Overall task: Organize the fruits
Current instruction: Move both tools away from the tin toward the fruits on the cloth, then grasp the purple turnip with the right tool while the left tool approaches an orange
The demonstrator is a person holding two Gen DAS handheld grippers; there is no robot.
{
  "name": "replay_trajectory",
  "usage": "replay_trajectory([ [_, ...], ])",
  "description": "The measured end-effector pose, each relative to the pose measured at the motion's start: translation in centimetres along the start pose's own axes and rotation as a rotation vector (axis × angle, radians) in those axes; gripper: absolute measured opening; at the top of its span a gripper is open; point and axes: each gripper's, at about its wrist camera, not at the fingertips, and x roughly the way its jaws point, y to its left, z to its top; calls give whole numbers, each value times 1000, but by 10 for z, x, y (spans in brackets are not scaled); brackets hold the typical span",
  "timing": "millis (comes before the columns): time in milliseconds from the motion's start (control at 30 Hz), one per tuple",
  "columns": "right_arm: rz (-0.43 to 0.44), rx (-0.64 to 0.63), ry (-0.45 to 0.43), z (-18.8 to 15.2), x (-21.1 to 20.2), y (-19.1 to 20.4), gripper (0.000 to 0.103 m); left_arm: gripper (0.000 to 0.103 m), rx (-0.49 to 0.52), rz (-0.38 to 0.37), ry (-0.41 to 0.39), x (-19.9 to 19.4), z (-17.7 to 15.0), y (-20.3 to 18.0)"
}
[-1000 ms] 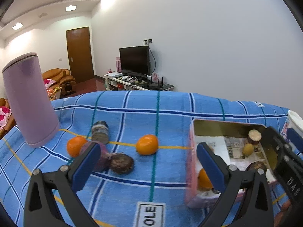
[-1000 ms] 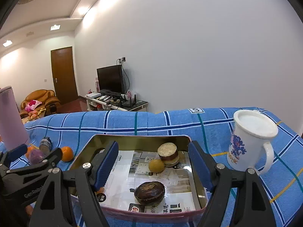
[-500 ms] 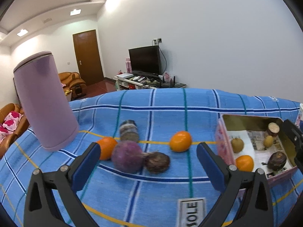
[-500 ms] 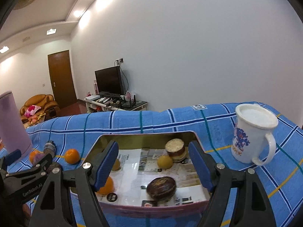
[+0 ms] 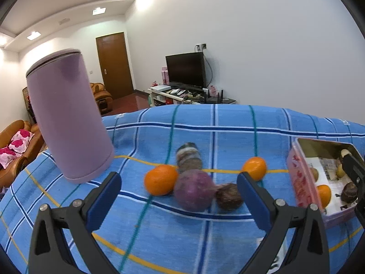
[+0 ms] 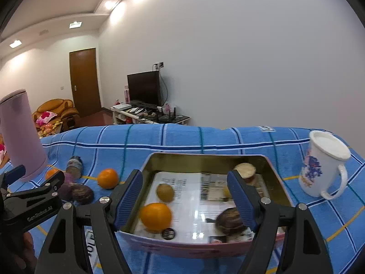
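L fingers (image 5: 103, 196) spread near purple fruit (image 5: 193, 193), R fingers (image 6: 129, 194) spread over tin (image 6: 205, 159)

Lilac canister (image 5: 68, 123), white mug (image 6: 324, 164), possibly lidded.

Right gripper (image 6: 184, 195) held open over tin (image 6: 205, 159).
Orange (image 6: 155, 216), brown fruit (image 6: 228, 221) seen inside; mug (image 6: 324, 166) beside it.
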Motion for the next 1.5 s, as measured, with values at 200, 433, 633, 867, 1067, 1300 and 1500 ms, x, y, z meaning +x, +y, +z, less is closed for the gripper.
replay_trajectory([
  [200,53,-45,31,-1,4,28,78,103,-45,50,42,14,1,33],
  [433,133,-95,76,-3,13,58,77,103,-104,107,94,30,0,76],
  [633,199,-152,145,-7,26,94,77,103,-157,125,127,43,-3,104],
  [867,266,-225,217,-9,43,133,69,103,-144,180,140,47,-2,118],
  [1067,356,-240,258,-5,61,159,68,103,-145,195,157,49,-1,128],
  [1300,424,-351,359,-6,91,193,68,103,-150,203,153,47,2,137],
  [1500,392,-426,376,-12,100,210,55,103,-117,170,134,45,4,129],
])
